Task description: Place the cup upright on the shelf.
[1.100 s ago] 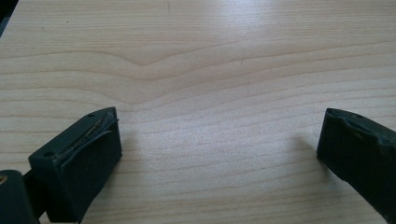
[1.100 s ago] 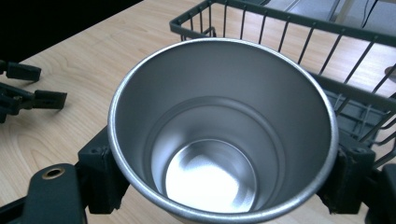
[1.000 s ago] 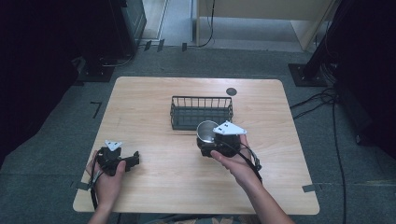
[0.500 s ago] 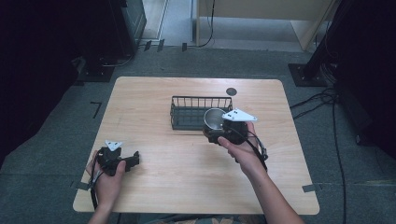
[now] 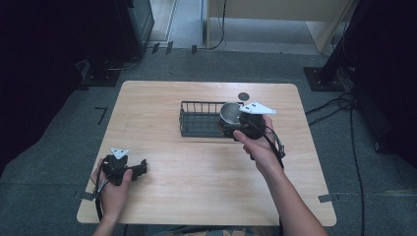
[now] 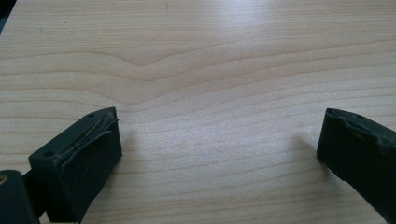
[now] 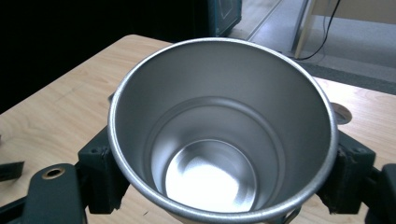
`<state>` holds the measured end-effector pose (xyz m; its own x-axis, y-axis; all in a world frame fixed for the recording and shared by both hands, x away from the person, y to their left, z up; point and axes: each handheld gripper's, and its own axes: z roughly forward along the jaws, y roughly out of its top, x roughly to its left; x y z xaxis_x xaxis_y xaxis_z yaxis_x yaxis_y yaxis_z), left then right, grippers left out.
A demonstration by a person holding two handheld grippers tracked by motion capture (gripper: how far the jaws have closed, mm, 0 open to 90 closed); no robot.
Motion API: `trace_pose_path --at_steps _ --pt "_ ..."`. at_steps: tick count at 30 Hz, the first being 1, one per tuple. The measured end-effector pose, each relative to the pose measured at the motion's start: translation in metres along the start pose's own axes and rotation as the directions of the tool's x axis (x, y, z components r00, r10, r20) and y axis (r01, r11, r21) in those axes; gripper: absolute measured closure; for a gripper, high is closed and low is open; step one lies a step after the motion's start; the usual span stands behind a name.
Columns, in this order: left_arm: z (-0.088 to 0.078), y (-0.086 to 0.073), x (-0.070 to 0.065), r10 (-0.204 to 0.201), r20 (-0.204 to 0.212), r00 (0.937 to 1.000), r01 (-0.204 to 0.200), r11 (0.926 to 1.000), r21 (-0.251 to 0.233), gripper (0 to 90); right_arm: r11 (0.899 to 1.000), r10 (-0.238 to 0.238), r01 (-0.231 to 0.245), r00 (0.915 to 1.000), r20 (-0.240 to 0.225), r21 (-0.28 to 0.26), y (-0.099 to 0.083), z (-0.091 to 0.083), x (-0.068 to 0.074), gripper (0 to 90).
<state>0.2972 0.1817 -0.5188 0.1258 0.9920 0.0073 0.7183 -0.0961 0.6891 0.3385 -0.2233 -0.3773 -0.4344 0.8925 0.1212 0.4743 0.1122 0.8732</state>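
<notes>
So the right gripper [image 5: 235, 124] has its jaws pinching a metal cup [image 7: 219, 130] from both sides, one black jaw against each flank of the wall just under the rim. In the right gripper view the cup sits dead centre of the frame, mouth toward the camera, and it looks empty: just a shiny bottom and a stepped wall inside. From the high view the cup [image 5: 229, 113] is right of centre, held up at the right end of the wire basket [image 5: 199, 119], about over its edge; can't tell for sure whether it's clear of the wires or brushing them.

My read on handling: thin steel, so light and stiff, won't squash or break, but the smooth polished wall is slippery and tapers toward the base, so I'd guess it wants to slide down out of a side pinch if the grip loosens. Grabbing high on the wall, just below the rolled rim, seems the smart spot since the lip gives the jaws something to catch on. There's a bit of wire-ish handle at the bottom edge of the right gripper view, hard to make out.

The left gripper [image 5: 135, 169] is at lower left of the high view, low over the tabletop [image 5: 196, 196], jaws spread wide with nothing but bare wood between them in its own view.
</notes>
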Motion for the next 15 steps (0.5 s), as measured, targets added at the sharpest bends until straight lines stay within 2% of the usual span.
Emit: trace_pose_path --at_steps 8,15 --pt "0.000 0.000 0.000 -0.001 -0.001 1.0000 0.001 1.0000 0.001 0.0 1.000 0.018 -0.018 0.9991 0.039 -0.004 0.014 0.016 -0.011 18.8" --pt "0.000 0.000 0.000 -0.001 0.000 1.0000 0.001 1.0000 0.001 0.0 1.000 0.019 -0.019 0.9978 0.063 -0.006 0.018 0.028 -0.015 18.8"
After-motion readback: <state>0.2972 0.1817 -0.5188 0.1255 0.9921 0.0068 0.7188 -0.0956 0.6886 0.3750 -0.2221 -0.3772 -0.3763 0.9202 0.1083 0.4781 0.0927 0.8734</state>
